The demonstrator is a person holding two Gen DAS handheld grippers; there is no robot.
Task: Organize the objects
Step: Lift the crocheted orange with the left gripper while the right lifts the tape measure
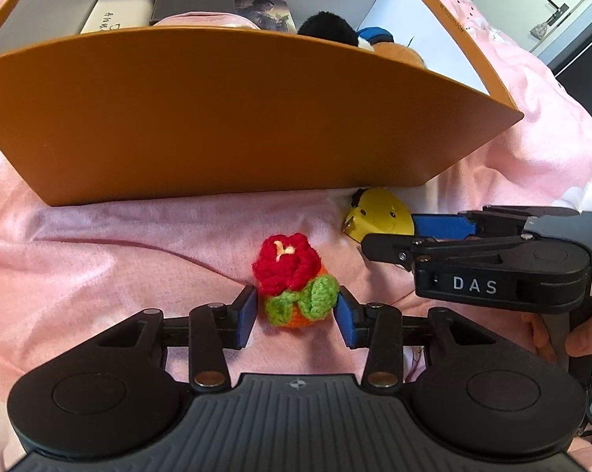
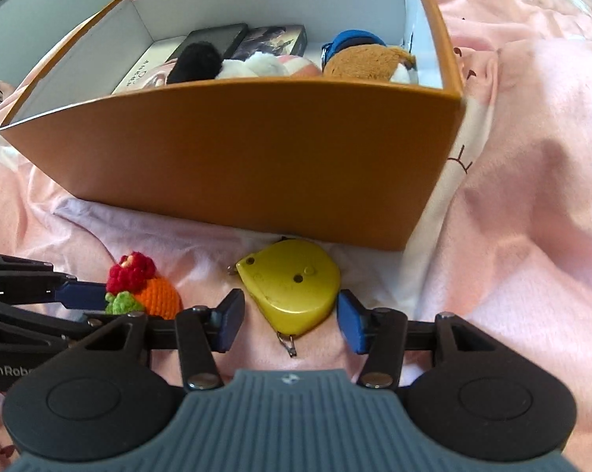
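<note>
A crocheted toy with a red flower, green leaves and orange body point(image 1: 294, 281) lies on the pink blanket between the open blue pads of my left gripper point(image 1: 296, 316); the pads stand beside it with small gaps. It also shows in the right wrist view point(image 2: 144, 289). A yellow tape measure point(image 2: 292, 287) lies in front of the orange box point(image 2: 237, 157), between the open pads of my right gripper point(image 2: 290, 320). In the left wrist view the tape measure point(image 1: 380, 216) sits by the right gripper's fingers point(image 1: 441, 226).
The orange box point(image 1: 217, 118) holds flat cases, a card box and plush toys point(image 2: 367, 61). Pink blanket point(image 2: 532, 157) lies all around. A door with a handle point(image 1: 555, 11) is at far right.
</note>
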